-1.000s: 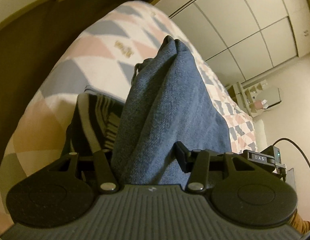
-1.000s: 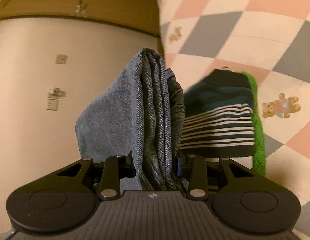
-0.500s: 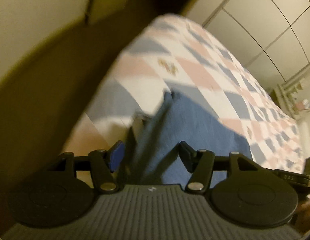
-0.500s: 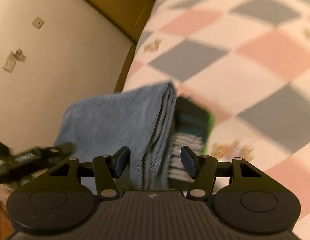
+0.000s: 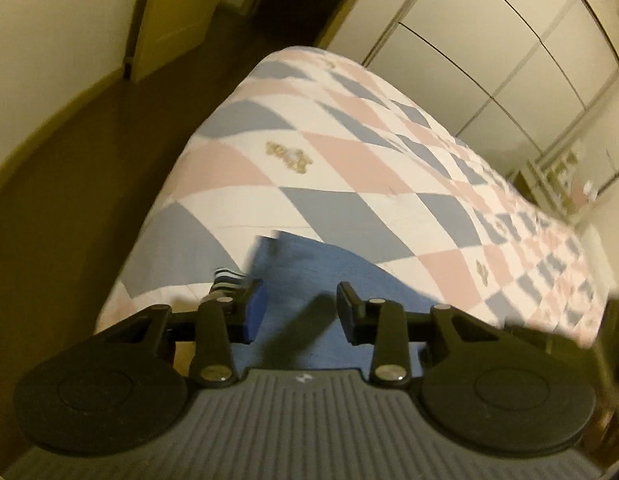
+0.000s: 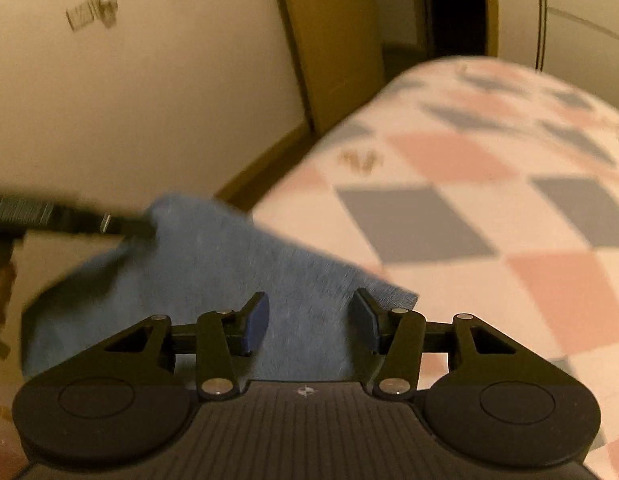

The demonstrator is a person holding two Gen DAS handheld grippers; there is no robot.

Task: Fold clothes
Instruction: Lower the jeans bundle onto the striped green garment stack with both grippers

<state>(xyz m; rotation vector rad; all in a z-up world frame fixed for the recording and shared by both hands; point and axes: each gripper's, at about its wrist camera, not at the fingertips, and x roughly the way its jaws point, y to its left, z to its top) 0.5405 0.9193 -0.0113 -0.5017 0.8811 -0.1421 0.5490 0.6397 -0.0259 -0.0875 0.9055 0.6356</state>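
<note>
Folded jeans lie flat at the near corner of a bed covered in a pink, grey and white checked quilt, seen from two hand-held grippers angled down over the denim. The left gripper hangs directly above the jeans with its jaws apart and closing; denim shows in the gap beneath them, but neither pad presses on it. The right gripper is likewise let go, its jaws parted and closing over bare blue cloth without pinching any of it.

From the right wrist view the jeans spread out to the left of the gripper toward the bed's edge, where the left gripper's dark fingers meet the far corner of the denim. The garment's long axis appears to run between the two grippers, so each sits over its own end and neither is clearly nearer the middle. A striped garment peeks out just past the jeans' left edge in the left wrist view, touching or tucked under it. Both views are motion-blurred, so finer folds cannot be made out.
</note>
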